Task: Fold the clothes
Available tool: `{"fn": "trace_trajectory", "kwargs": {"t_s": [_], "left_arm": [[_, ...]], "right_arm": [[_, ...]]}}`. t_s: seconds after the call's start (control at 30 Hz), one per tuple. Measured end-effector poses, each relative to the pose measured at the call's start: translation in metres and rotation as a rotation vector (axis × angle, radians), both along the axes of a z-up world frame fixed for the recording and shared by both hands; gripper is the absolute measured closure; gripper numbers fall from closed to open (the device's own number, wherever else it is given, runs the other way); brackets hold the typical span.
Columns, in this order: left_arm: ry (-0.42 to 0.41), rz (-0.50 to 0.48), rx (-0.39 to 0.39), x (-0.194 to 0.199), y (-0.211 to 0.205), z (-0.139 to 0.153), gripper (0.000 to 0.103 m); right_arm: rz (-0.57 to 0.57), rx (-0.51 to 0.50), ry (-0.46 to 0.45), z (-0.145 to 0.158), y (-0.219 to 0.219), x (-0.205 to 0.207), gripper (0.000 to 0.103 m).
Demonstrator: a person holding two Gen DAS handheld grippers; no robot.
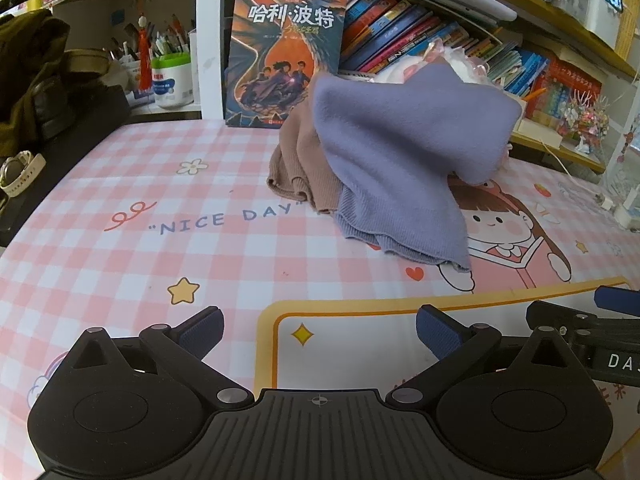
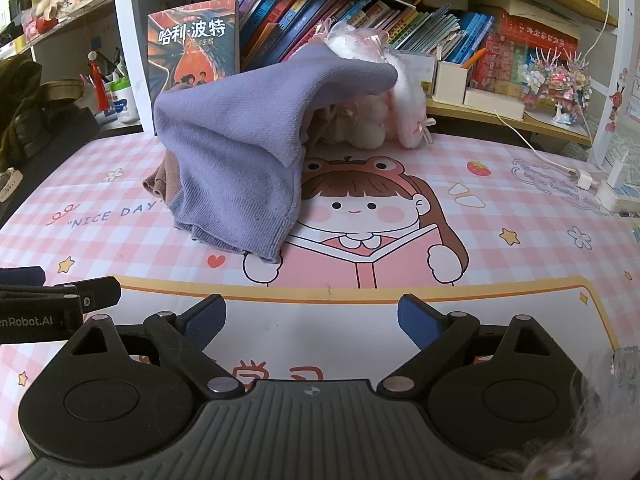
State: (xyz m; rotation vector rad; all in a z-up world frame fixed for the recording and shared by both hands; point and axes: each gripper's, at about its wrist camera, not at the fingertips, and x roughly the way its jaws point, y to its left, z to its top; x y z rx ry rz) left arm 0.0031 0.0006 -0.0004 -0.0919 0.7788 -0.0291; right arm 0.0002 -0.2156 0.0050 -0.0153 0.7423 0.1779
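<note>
Over the near edge of the tabletop (image 1: 120, 272), both grippers hover with nothing held: left gripper (image 1: 319, 332) jaws spread wide, empty; right gripper (image 2: 312, 322) jaws also wide, empty, touching nothing. Right gripper body reads "DA" in the left view; left gripper body reads "enRobot.AI" in the right view. Pink checked mat print says "NICE DAY". Upright book (image 1: 285, 54) at the far edge shows Chinese title text. Purple garment (image 1: 404, 168) lies crumpled, far of both grippers, well apart, draped over a brown garment (image 1: 298, 160) and a plush toy (image 2: 384, 92) at the far side.
</note>
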Motion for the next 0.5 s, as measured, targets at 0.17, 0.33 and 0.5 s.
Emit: {"fn": "trace_trajectory", "kwargs": {"t_s": [0.17,0.33,0.5], "left_arm": [[-0.003,0.000,-0.001,-0.0042,0.0016,-0.0023,0.000],[-0.004,0.001,0.001,-0.0020,0.0011,-0.0024,0.000],[-0.006,0.002,-0.001,-0.0036,0.0010,-0.0022,0.000]], "right_arm": [[0.000,-0.002,0.000,0.0000,0.0001,0.0000,0.010],[-0.001,-0.001,0.001,-0.0004,0.0007,0.0003,0.010],[-0.002,-0.001,0.001,-0.0001,0.0013,0.0015,0.010]]}}
